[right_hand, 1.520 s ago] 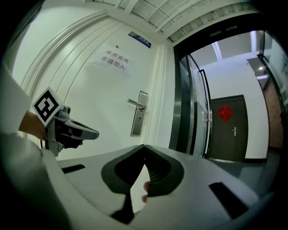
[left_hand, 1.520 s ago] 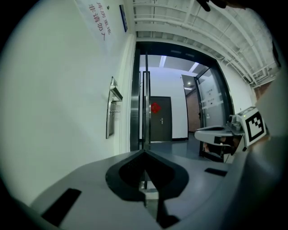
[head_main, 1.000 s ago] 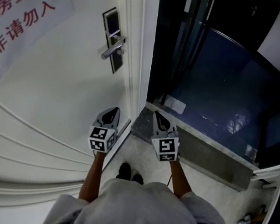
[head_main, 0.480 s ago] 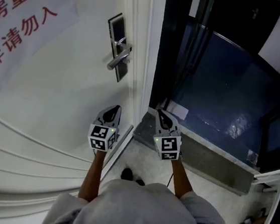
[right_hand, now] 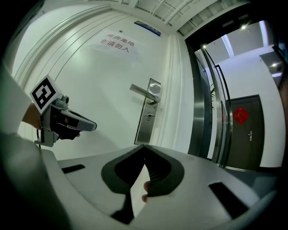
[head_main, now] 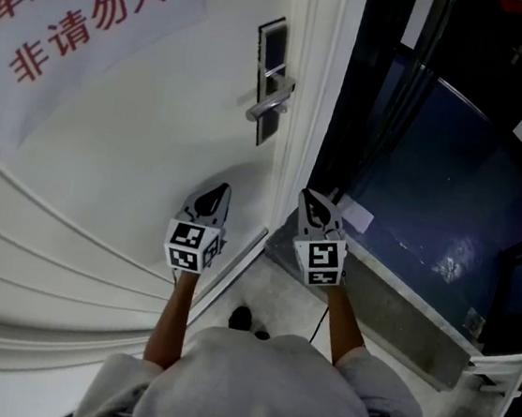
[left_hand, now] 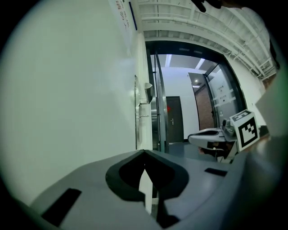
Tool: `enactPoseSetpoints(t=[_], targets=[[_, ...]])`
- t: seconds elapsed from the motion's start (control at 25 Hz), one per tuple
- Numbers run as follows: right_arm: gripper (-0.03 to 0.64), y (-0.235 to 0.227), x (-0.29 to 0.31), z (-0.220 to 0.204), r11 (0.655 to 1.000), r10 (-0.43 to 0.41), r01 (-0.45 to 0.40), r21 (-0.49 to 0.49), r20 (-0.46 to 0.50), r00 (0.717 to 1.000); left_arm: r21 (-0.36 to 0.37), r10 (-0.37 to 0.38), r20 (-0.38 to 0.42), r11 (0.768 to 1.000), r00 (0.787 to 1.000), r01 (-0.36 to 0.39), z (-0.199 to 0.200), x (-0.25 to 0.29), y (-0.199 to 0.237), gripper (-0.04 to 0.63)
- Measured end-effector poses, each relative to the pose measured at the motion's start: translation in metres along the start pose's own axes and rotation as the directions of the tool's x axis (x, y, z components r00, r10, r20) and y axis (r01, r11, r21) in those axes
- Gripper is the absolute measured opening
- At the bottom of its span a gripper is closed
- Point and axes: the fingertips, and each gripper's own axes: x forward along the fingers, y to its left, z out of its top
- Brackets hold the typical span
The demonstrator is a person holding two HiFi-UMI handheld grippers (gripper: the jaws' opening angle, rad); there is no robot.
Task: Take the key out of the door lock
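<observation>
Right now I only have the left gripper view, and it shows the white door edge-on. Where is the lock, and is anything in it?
Observer: The right gripper view faces the white door. A silver lock plate with a silver lever handle sits near its open edge.
Operator: Anything in the keyhole?
Observer: Something small shows at the round keyhole below the lever, but it's too small to call a key.
Operator: Where are the grippers?
Observer: In the head view the left gripper and right gripper are both below the handle, short of the lock plate.
</observation>
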Motion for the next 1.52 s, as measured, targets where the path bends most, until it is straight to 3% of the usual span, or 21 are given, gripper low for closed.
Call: enactPoseSetpoints(t=[0.16,0.4,0.6,0.72,0.8,1.04,1.16,1.24,1.36,1.52], targets=[[0.023,0.007,0.015,0.009,0.998,0.037,-0.037,-0.042,0.018,0.999,-0.003,0.026,-0.001,1.0,1.0,-0.026,-0.002,-0.009,0.009,0.017],[0.023,0.004,0.04,0.028,0.981,0.049,-0.04,-0.191,0.039,0.998,0.012,0.052,-0.006,0.999,0.999,-0.052,-0.002,-0.013,0.016,0.017],[0.023,-0.001,0.064,0.045,0.932,0.046,-0.029,-0.361,0.036,0.998,0.016,0.047,-0.006,0.999,0.999,-0.047,-0.001,-0.009,0.018,0.017],[0.023,-0.001,0.078,0.05,0.864,0.045,-0.028,-0.503,0.021,0.999,0.014,0.039,-0.006,0.999,0.999,-0.039,-0.002,-0.006,0.019,0.017],[0.023,-0.001,0.087,0.052,0.793,0.042,-0.028,-0.609,0.008,0.999,0.017,0.032,-0.007,0.999,0.999,-0.031,-0.003,-0.004,0.017,0.016],[0.025,-0.003,0.109,0.052,0.501,0.0,-0.024,-0.865,-0.027,1.0,0.011,0.011,-0.011,1.0,1.0,-0.011,-0.007,0.004,0.015,0.017],[0.025,-0.004,0.116,0.054,0.389,-0.003,-0.017,-0.921,-0.019,1.0,0.005,0.007,-0.014,1.0,1.0,-0.007,-0.009,0.004,0.016,0.017],[0.025,-0.003,0.119,0.059,0.36,0.024,-0.017,-0.933,-0.009,1.0,0.007,0.004,-0.015,1.0,1.0,-0.004,-0.01,0.005,0.017,0.017],[0.033,-0.008,0.126,0.067,0.344,0.038,-0.006,-0.939,0.007,0.999,0.011,0.002,-0.02,1.0,1.0,-0.002,-0.011,0.005,0.019,0.017],[0.134,-0.014,0.14,0.068,0.349,0.026,-0.033,-0.937,-0.025,0.999,0.009,-0.003,-0.02,1.0,1.0,0.003,-0.012,0.007,0.019,0.017]])
